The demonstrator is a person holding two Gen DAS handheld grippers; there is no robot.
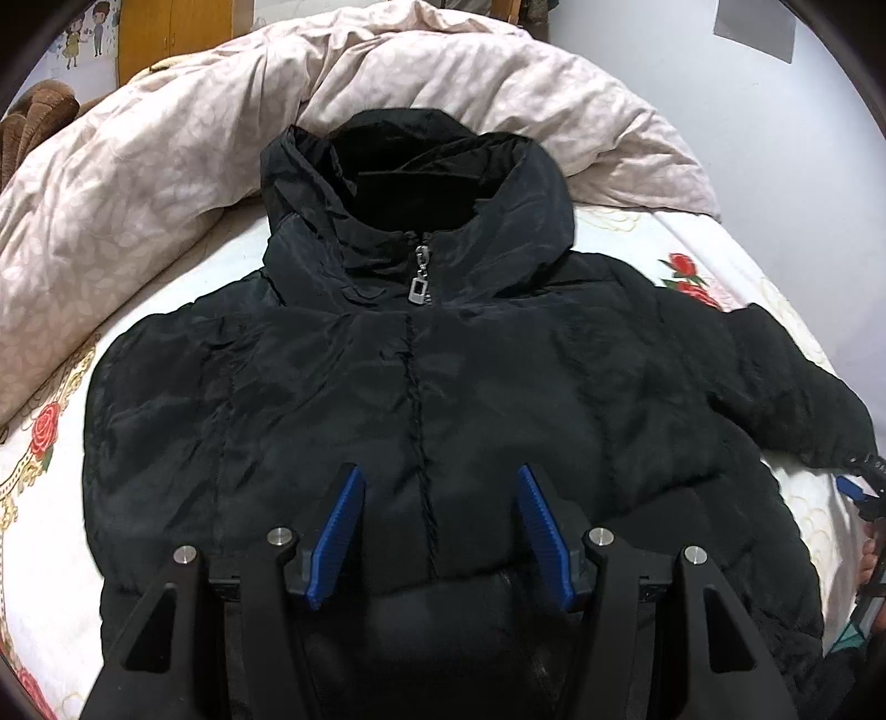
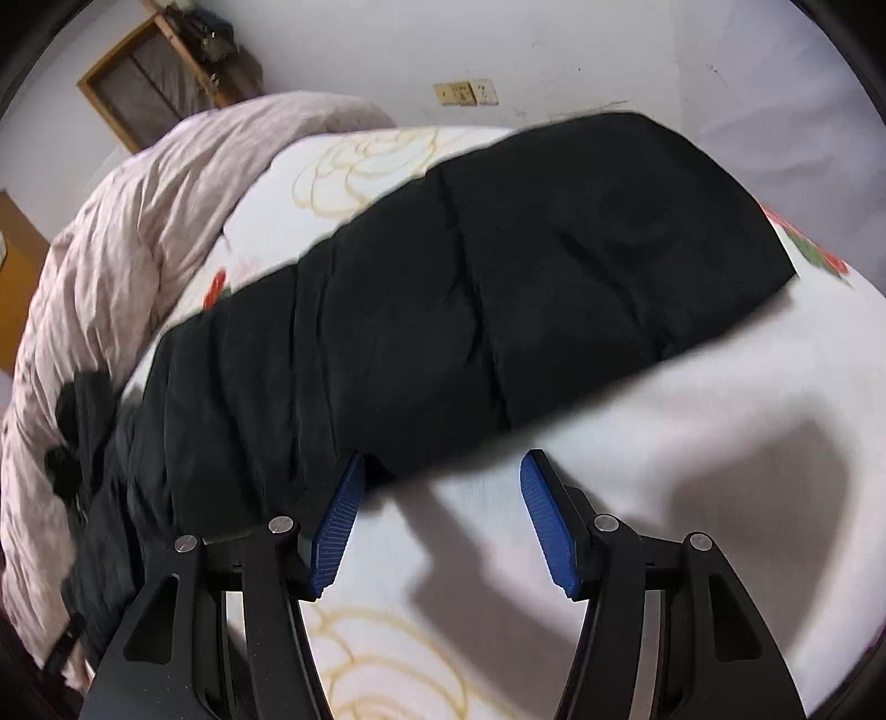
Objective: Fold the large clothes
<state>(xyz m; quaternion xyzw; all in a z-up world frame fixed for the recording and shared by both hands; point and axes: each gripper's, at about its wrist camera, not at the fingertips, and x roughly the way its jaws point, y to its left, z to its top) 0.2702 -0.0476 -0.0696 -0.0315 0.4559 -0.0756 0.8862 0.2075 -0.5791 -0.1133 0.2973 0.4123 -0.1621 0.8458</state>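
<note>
No text, label, brand, number or sign can be read in either view. The metal zipper pull (image 1: 419, 289) on the black hooded jacket (image 1: 443, 387) is plain as far as can be told. The wall sticker (image 1: 83, 33) at the top left of the left wrist view shows cartoon figures only, with no lettering. The wall socket plate (image 2: 465, 93) in the right wrist view is unmarked.

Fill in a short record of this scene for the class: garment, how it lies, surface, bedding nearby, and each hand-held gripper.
garment: black hooded jacket, zipped
lie: spread front-up, sleeve stretched sideways
surface: floral bedsheet
bedding: pink duvet bunched behind hood
left hand-held gripper: open above jacket's lower front
right hand-held gripper: open beside sleeve, holding nothing
</note>
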